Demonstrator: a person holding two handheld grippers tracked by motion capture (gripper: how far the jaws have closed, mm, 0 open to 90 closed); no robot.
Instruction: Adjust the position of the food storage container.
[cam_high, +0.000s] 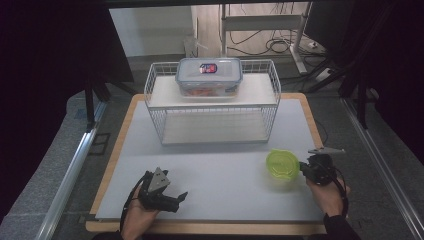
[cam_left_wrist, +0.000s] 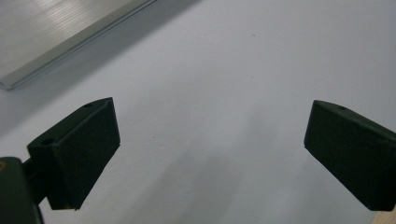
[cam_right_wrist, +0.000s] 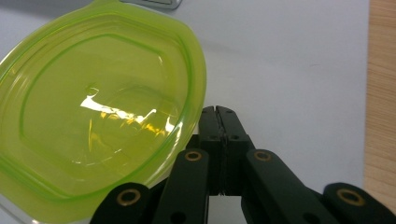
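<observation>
Pale grey matting covers the wood-edged table (cam_high: 210, 170) at which we work, with dark floor, cables and desk legs beyond it. At the far side stands a white wire two-tier shelf rack (cam_high: 212, 102), and on its upper board sits a clear rectangular plastic food box with a snap lid (cam_high: 209, 76), something orange showing through its wall. Near the right edge of the mat lies the translucent lime-green plastic lid (cam_high: 282, 164), round with a raised rim, well apart from the rack. Our right gripper (cam_high: 309, 169) is just beside this lid; in the right gripper view its black jaws are pressed flat together with no gap between them, and the green lid (cam_right_wrist: 98, 126) lies close against their left side (whether the rim is actually touched or pinched we cannot tell, since the lid overlaps the linkage). Our right hand (cam_high: 327, 195) comes in from the bottom edge of the high view. Our left gripper (cam_high: 172, 197) rests low over the near left part of the mat, held in our left hand (cam_high: 137, 215), its grey three-cornered plate facing up. In the left gripper view its two black pads (cam_left_wrist: 79, 154) stand spread wide, with bare grey mat between them and nothing held.
</observation>
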